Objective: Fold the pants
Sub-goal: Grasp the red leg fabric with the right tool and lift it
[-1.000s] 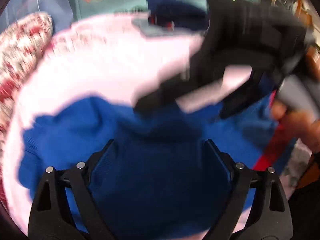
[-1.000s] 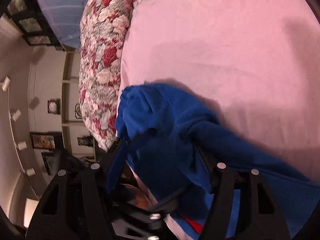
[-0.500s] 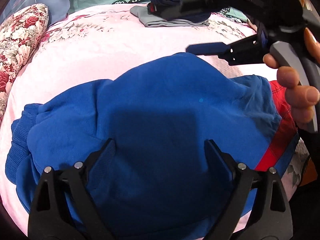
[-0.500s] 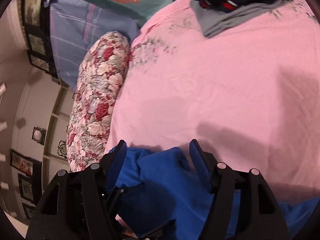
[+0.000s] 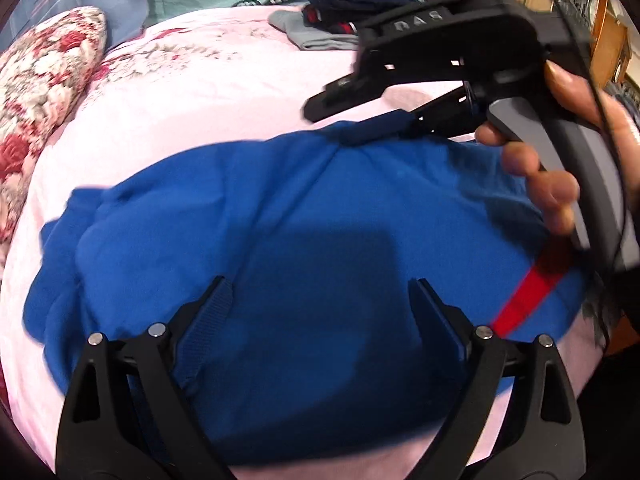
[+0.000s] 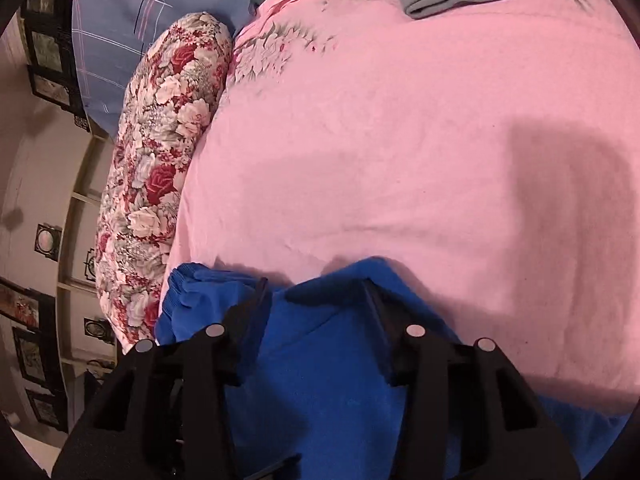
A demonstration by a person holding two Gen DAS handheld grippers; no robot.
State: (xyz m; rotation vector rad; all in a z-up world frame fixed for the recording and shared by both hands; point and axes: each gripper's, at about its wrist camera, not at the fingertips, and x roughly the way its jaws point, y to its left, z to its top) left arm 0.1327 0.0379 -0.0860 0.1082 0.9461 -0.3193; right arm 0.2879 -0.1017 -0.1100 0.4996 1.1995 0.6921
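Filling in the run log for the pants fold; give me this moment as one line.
pants: blue, bunched on pink bed | left gripper: open above pants | right gripper: open at far edge | folded clothes: behind

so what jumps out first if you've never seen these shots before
The bright blue pants dominate, bunched across the pink bedsheet right under both open grippers. Next is the right gripper in the left wrist view, held by a hand at upper right, its fingers spread just over the far edge of the pants. After that, the floral pillow along the bed's left side and the folded clothes stack at the far end.
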